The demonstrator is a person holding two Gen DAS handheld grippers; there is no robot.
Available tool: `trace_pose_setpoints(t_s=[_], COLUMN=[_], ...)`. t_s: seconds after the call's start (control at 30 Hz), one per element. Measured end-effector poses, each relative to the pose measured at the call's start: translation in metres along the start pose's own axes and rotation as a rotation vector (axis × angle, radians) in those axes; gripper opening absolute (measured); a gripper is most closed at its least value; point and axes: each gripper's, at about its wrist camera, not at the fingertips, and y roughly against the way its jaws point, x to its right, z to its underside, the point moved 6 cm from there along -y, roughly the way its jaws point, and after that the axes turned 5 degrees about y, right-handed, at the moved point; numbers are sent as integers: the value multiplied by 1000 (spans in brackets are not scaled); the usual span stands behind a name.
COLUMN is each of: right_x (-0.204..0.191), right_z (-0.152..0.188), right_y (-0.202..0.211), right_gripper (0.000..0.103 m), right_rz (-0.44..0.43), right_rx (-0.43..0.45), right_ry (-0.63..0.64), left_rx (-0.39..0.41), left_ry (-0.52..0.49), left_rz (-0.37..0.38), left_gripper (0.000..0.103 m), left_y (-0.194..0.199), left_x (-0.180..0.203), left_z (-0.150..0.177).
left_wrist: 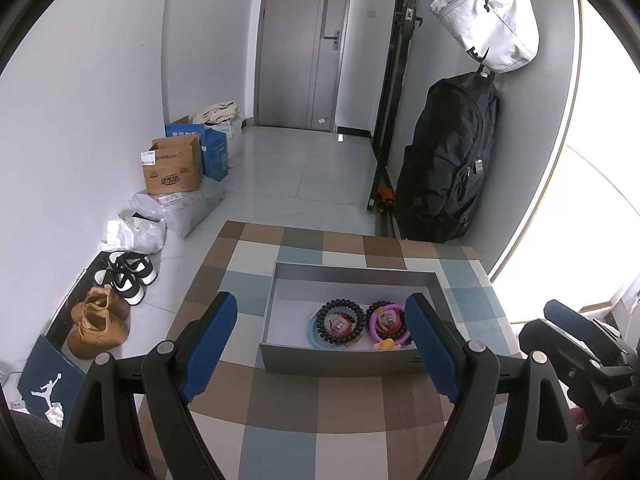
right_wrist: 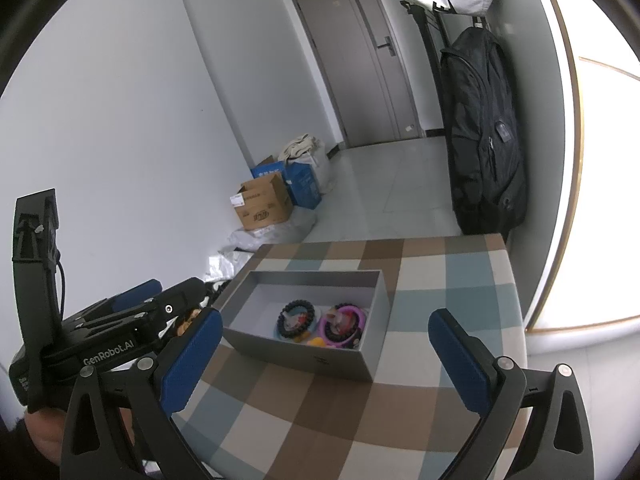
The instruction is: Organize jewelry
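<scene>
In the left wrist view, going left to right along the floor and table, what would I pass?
Tan boots → black-and-white sneakers → grey box on the checked table, holding the black beaded bracelet, then the purple ring → black backpack.

"GenRobot.AI" stands in white on the left gripper (right_wrist: 132, 300) body.

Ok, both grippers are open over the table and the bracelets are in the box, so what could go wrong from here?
The grey box sits near the table's right edge; a nudge could push it off.

The black beaded bracelet and purple ring lie touching, with other pieces underneath; a grab may lift several.

The left gripper and right gripper are close together and might collide reaching in.
</scene>
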Motion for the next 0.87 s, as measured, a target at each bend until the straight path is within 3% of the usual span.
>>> trace_pose_setpoints(t_s=[0.67, 0.87], right_x=[-1, -2], right_z=[4, 8], right_y=[-3, -3], right_gripper=[103, 103], right_rz=[1, -1], right_rx=[-6, -9], right_ry=[-1, -4], left_rx=[-10, 20], left_ry=[6, -3], left_rz=[11, 27], left_gripper=[83, 83], left_y=[-3, 1], left_x=[1, 4], left_z=[0, -1])
